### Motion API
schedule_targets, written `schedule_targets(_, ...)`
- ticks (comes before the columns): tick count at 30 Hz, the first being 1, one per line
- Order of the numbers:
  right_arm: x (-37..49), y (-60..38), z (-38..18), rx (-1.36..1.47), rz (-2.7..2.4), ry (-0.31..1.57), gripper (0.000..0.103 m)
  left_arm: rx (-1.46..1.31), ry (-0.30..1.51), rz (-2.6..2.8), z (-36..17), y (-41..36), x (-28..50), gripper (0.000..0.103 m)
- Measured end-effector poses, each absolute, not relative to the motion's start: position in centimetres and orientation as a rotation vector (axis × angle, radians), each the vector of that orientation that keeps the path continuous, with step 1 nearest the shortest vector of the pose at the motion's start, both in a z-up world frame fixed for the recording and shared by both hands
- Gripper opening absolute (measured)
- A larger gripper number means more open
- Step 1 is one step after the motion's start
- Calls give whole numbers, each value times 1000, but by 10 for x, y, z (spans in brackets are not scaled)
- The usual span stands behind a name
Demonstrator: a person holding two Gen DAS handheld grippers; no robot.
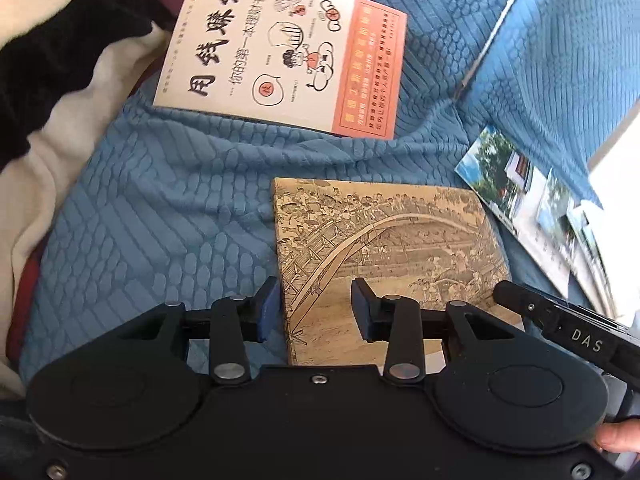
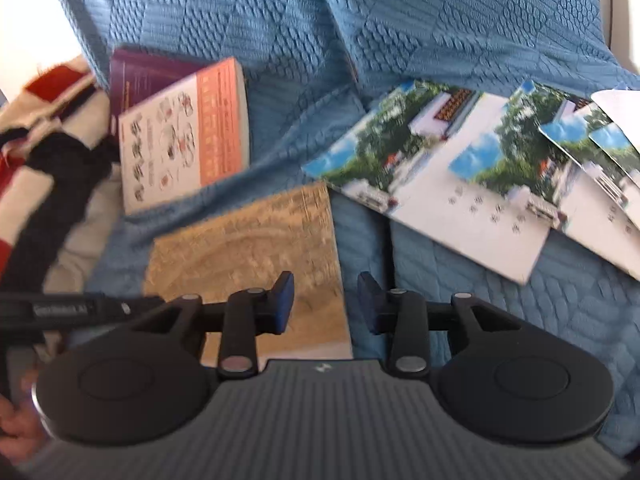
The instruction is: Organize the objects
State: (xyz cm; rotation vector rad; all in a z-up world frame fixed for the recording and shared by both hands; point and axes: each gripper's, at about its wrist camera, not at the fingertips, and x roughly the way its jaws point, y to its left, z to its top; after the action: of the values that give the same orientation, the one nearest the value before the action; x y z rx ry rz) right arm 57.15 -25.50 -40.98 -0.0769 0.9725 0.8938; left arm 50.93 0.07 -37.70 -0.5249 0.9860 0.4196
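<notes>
A tan book with an old bridge drawing (image 1: 384,256) lies flat on the blue quilted cover; it also shows in the right wrist view (image 2: 256,256). My left gripper (image 1: 316,308) is open and straddles its left edge. My right gripper (image 2: 326,302) is open and straddles its right edge. A white and orange paperback (image 1: 280,52) lies beyond, also in the right wrist view (image 2: 184,136), resting on a purple book (image 2: 140,72). Several photo brochures (image 2: 460,176) lie fanned out to the right; they show at the right edge of the left wrist view (image 1: 532,208).
A black, white and red blanket (image 1: 48,60) is bunched at the left, also seen in the right wrist view (image 2: 44,140). Blue quilted cushions (image 2: 460,20) rise behind the books. The right gripper's body (image 1: 576,332) shows at the right of the left wrist view.
</notes>
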Motion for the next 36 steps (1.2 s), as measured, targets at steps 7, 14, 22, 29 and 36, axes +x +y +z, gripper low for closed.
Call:
schedule_targets(7,564,-260,-405,-108,914,959,23,-547,977,395,-380,3,506,33)
schedule_targets(14,562,-270,-403,-124,910,969,23,-557,968,363,-382,1,506,32)
schedule_targets(22,558,-282,-401,-123,892,979,23,-519,967,328,-382,-10,507,32)
schedule_targets(29,558,-289,-401,-123,877,968,23,-508,971,315,-382,-15,513,32)
schedule_targets(36,561,-285,-397,-135,877,991,23,-462,941,309,-365,-19,511,29)
